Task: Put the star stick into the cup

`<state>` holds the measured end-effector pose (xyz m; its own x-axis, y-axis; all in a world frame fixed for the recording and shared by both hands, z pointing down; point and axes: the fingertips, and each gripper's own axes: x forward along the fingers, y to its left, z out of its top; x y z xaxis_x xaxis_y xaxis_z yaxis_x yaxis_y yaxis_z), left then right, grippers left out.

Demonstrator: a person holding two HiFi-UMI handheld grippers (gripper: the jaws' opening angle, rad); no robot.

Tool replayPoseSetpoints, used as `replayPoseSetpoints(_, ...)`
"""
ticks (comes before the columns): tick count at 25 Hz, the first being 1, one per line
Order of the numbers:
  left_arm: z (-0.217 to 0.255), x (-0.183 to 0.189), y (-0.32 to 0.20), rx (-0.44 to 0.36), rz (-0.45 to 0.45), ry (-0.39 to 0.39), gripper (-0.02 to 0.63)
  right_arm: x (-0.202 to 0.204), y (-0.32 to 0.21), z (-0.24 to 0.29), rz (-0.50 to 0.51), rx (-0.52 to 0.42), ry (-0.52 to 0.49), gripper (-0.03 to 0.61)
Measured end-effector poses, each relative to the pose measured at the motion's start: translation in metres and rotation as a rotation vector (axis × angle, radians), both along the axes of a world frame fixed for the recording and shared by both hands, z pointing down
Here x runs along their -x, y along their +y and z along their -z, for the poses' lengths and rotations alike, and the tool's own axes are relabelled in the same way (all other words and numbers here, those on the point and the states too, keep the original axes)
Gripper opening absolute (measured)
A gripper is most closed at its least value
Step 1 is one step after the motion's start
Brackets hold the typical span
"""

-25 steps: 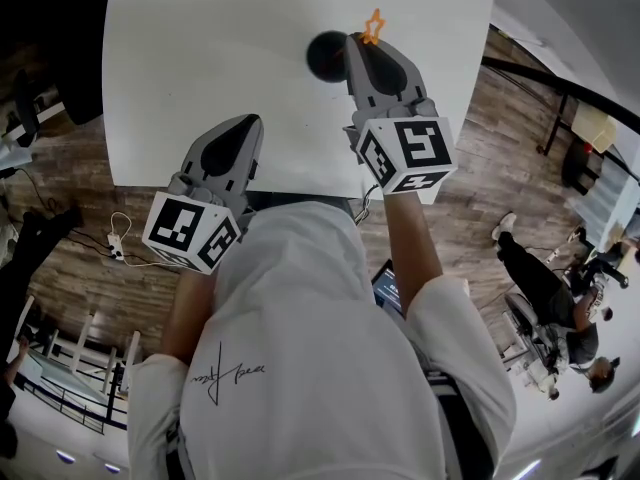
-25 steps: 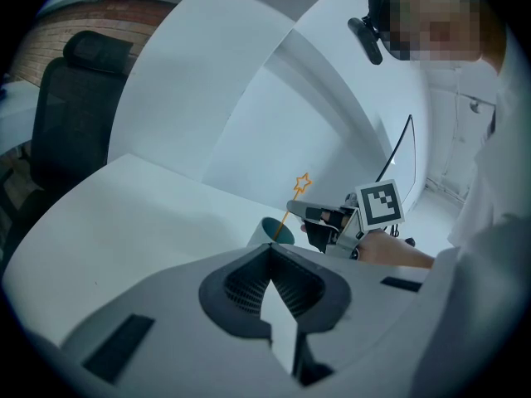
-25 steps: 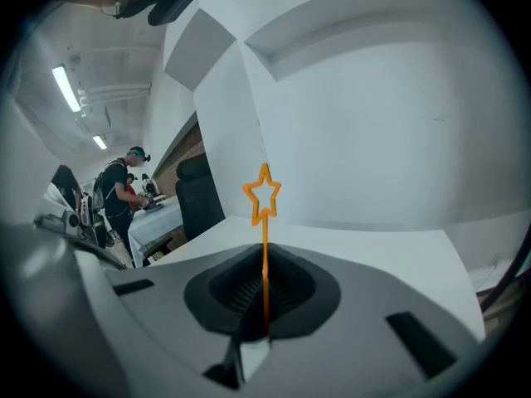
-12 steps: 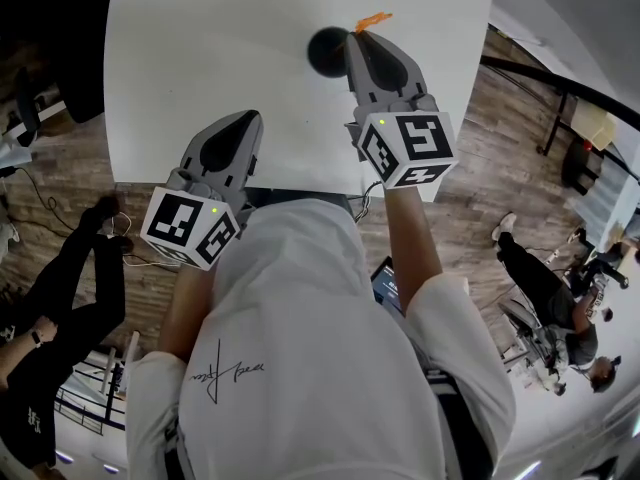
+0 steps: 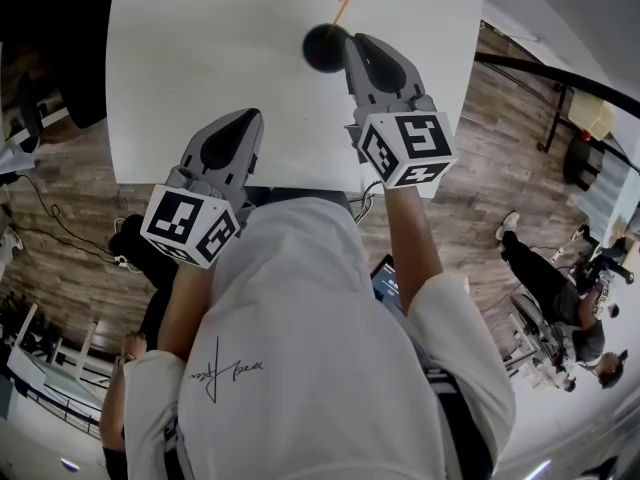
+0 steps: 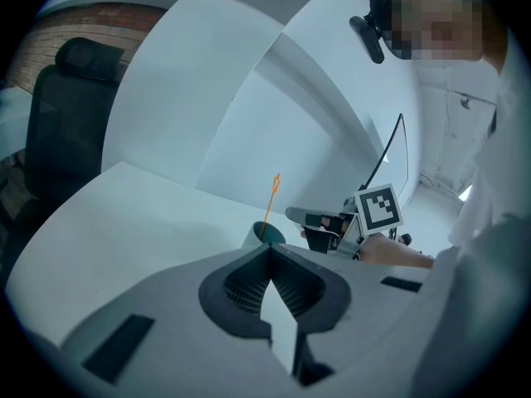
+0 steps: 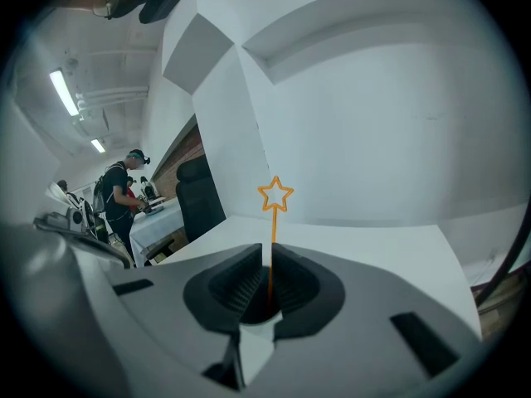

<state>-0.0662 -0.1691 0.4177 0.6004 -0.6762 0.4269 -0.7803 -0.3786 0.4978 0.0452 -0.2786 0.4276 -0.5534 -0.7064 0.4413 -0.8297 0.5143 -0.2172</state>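
Observation:
The orange star stick (image 5: 343,1) stands in the dark cup (image 5: 322,50) on the white table (image 5: 200,48), leaning away from me with its star on top. My right gripper (image 5: 357,41) sits just right of the cup, its jaws a little apart and open. In the right gripper view the star stick (image 7: 274,210) shows through the narrow gap of that gripper (image 7: 270,259), and the cup is hidden behind the jaws. My left gripper (image 5: 248,118) hovers shut and empty over the table's near edge. Its view shows the cup (image 6: 264,235), the star stick (image 6: 270,197) and the right gripper (image 6: 309,219).
A black office chair (image 6: 62,98) stands at the table's far left. Wooden floor (image 5: 480,188) surrounds the table, with people standing and sitting on it at both sides. A cable (image 5: 540,73) runs past the table's right edge.
The stick has left the right gripper's tip and dropped into the cup, its star now farther from me. The right gripper's jaws have parted. The left gripper has stayed still.

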Motion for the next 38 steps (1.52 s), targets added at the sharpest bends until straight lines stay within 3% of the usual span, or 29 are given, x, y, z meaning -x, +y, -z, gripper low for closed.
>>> replayPoseSetpoints(38,0.041,-0.01,0.029,-0.124,-0.095,0.055,0.006,-0.046,0.069,0.061,-0.069,-0.084,0.02,0.026)
